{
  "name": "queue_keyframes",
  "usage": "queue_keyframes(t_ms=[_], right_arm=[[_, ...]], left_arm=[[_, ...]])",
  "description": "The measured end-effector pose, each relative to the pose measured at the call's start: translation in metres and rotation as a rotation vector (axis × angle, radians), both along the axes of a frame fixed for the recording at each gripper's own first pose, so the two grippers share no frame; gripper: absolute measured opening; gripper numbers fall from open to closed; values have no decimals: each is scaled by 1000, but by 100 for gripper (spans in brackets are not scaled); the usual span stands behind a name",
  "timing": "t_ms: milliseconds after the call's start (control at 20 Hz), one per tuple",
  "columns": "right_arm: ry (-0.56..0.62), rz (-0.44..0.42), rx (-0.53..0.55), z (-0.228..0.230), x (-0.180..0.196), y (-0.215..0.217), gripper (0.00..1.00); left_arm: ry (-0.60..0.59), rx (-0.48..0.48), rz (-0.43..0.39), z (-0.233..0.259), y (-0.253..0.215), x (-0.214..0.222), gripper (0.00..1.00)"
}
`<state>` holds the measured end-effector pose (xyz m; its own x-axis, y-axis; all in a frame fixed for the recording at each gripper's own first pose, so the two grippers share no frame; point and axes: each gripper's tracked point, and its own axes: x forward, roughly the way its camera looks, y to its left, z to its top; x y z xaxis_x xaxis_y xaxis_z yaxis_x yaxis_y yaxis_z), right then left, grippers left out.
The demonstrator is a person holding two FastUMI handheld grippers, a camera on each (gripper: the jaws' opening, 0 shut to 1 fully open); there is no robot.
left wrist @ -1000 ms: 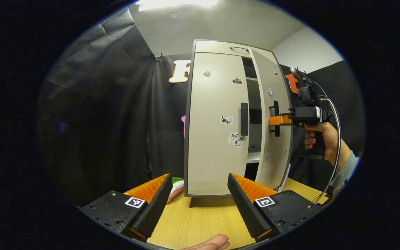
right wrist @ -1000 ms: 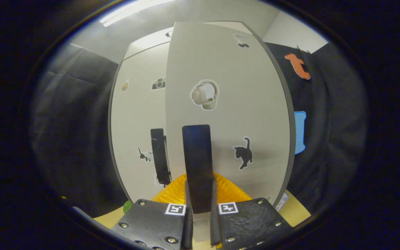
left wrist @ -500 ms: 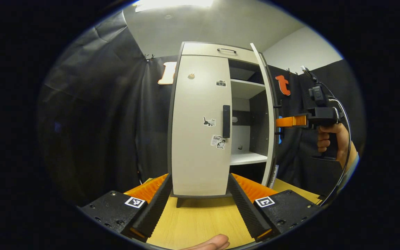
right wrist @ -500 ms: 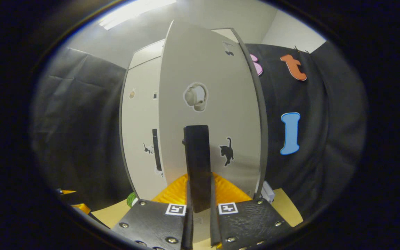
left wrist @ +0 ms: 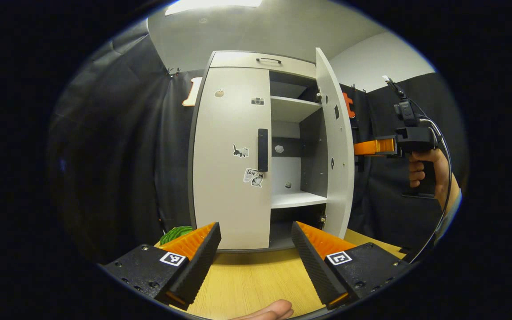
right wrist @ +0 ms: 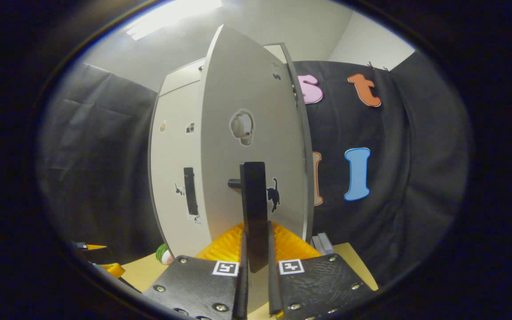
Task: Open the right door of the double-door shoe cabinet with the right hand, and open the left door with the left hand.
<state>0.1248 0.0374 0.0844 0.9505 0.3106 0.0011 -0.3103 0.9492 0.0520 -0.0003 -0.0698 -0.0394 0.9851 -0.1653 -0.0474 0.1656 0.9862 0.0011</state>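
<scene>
Booth: black cloth walls, pale wall above at the corner, grey ceiling with lit panel, light wooden tabletop.

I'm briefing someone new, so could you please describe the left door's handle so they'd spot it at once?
Find the cabinet on the table. Its left door is shut, and the handle is the black vertical bar at that door's inner edge. Unlike the right door's handle, no gripper holds it.
</scene>
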Motion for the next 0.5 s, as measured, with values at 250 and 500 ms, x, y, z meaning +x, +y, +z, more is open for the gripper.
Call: queue_keyframes(t_ms=[250,500], right_arm=[[-13,-72,-14,2,-1,-32,18],[11,-196,51,-6,34,-89,2]], left_arm=[[9,-5,5,-4,2,4,99],[-13,5,10,3,1,4,99]])
